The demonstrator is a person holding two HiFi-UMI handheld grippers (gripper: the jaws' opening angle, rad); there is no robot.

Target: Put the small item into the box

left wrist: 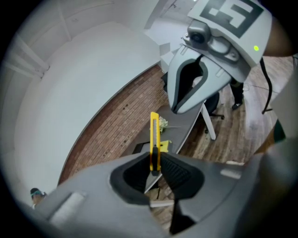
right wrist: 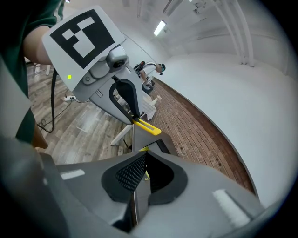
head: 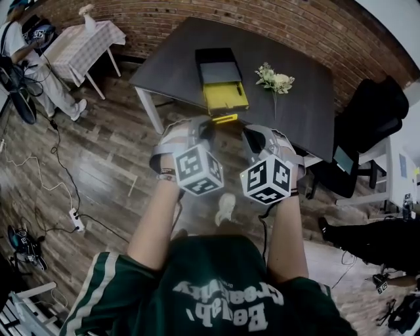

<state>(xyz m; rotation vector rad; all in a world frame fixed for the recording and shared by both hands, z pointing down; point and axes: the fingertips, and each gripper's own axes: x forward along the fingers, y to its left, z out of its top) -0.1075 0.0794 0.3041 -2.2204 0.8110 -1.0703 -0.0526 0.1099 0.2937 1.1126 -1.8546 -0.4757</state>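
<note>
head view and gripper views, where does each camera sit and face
head view: on the person's head, steeply down at dark table with open box; forearms, green shirt, left gripper, right gripper show.
left gripper view: rides that gripper, along jaws clamped on yellow utility knife; right gripper beside.
right gripper view: along its shut jaws toward table; left gripper, forearm show.
shared: knife and table in all.

1. A red brick wall runs behind the dark worktop, which stands on white legs.
2. The floor is grey-brown wood planking, and a white power strip and cables lie on it.
3. A small table with a checked cloth stands far left.
4. A black chair sits beside the worktop's right end.
5. Above the brick the wall is white, and a strip light glows overhead.
</note>
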